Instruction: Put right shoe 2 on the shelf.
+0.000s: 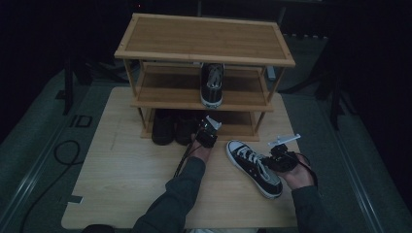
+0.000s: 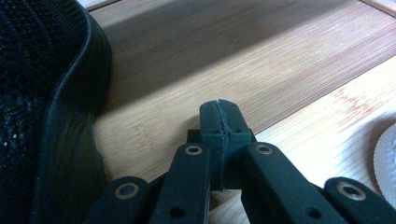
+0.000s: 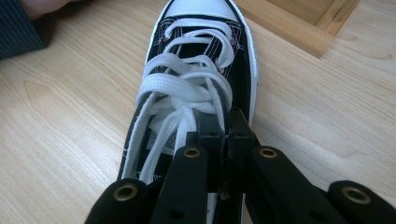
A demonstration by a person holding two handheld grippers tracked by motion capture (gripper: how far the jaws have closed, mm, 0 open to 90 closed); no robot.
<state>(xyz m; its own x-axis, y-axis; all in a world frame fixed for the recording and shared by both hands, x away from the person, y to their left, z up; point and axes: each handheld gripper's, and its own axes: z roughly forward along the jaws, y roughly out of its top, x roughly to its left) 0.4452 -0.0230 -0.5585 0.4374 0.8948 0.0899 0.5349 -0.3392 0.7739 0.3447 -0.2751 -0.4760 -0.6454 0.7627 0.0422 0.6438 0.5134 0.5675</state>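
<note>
The high view looks forward and down on the table (image 1: 126, 184). Both gripper views look closely along their jaws; all show its wood.

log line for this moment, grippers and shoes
left gripper: shut, empty, by dark shoes on bottom shelf | right gripper: shut on sneaker collar, on table | rack: one shoe on middle shelf

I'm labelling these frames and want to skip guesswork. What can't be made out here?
- Right gripper: whether its jaws pinch the sneaker's side wall; the jaws cover that spot in the right gripper view.
- Dark shoes on the rack's bottom shelf: type and detail lost in shadow, high view.
- White ridged object: cut off by the left gripper view's edge.
</note>
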